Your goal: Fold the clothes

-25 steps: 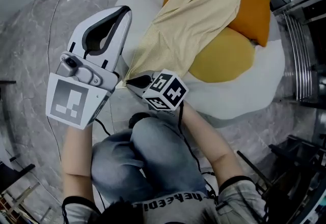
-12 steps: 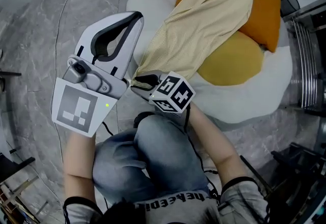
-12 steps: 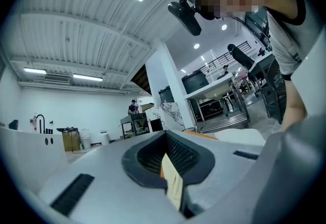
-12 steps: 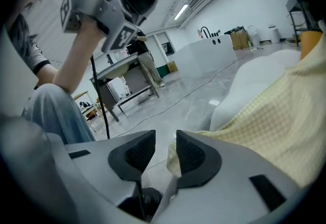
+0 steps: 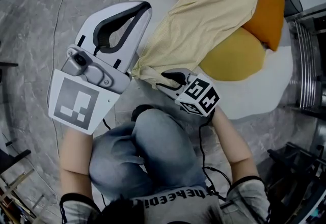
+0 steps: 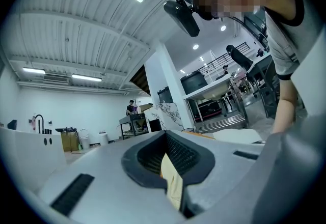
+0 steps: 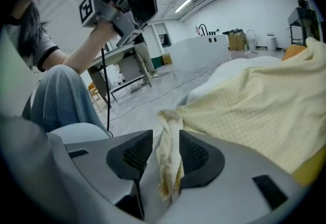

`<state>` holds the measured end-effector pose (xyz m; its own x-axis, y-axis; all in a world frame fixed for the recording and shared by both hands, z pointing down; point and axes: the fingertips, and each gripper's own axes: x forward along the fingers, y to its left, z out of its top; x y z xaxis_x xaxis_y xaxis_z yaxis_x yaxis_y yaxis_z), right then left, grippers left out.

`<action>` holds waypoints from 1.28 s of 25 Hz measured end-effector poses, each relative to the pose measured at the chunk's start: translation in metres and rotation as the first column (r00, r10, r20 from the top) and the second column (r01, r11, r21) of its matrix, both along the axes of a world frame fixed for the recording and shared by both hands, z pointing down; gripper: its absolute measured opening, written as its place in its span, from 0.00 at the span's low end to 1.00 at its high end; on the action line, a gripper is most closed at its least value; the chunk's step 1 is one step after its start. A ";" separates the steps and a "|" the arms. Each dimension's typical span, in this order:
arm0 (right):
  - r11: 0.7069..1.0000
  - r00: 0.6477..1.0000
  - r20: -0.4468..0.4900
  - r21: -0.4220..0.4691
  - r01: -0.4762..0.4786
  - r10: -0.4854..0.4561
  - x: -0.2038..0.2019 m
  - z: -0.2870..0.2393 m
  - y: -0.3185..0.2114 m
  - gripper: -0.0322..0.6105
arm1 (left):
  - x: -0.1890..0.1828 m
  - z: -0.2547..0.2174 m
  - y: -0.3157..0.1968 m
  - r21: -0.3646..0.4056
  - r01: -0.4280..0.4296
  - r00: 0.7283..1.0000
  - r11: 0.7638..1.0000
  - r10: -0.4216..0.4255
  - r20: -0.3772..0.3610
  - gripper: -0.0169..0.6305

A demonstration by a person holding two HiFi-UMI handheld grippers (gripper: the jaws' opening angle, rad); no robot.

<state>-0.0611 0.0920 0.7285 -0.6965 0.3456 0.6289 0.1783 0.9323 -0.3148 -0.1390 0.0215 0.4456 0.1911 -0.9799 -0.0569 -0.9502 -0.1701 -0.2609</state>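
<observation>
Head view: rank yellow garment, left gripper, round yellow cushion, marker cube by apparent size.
1-2. yellow garment and left gripper: about alike; the gripper is nearer the camera, so unranked.
3. round yellow cushion
4. marker cube

Orange cushions [image 5: 235,60] on white pad [image 5: 257,102]

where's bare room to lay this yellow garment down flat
Free: the white cushion's near strip, between the yellow pillow and its edge; also the grey floor past the cushion's left edge. Crowded: mid-cushion, where the yellow garment drapes over the orange pillow, and by the knees at its bunched corner.
</observation>
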 end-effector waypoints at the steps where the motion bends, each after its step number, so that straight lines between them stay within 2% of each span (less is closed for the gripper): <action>1: 1.000 1.000 -0.013 0.007 0.006 -0.006 0.003 0.006 0.003 0.28 | 0.000 0.001 0.001 -0.002 0.000 1.000 1.000 0.000 -0.001 0.03; 6: 0.997 0.997 -0.066 0.067 0.032 -0.028 0.010 0.038 0.010 0.41 | 0.001 0.002 0.001 -0.006 -0.003 1.000 1.000 0.003 -0.001 0.03; 16: 0.976 0.993 -0.110 0.211 0.057 -0.034 -0.003 0.081 0.004 0.44 | 0.002 0.007 0.002 -0.025 -0.004 1.000 1.000 0.004 0.001 0.03; 18: 0.984 0.995 -0.102 0.180 0.020 -0.002 -0.002 0.078 -0.001 0.34 | 0.001 0.008 0.004 -0.027 -0.001 1.000 1.000 0.001 0.004 0.03; 19: 0.988 0.995 -0.095 0.157 -0.007 0.022 -0.001 0.075 -0.005 0.23 | 0.001 0.007 0.004 -0.026 -0.001 1.000 1.000 0.001 0.006 0.03; 20: 0.990 0.995 -0.087 0.135 -0.032 0.044 0.000 0.071 -0.009 0.16 | 0.001 0.006 0.005 -0.024 -0.001 1.000 1.000 0.001 0.007 0.03; 21: 0.992 0.995 -0.080 0.116 -0.049 0.058 0.001 0.068 -0.011 0.14 | 0.002 0.006 0.005 -0.022 -0.001 1.000 1.000 0.001 0.008 0.03; 32: 0.992 0.993 -0.021 0.066 -0.111 0.112 0.008 0.000 -0.028 0.11 | 0.002 0.003 0.001 -0.017 -0.006 1.000 1.000 0.006 0.003 0.03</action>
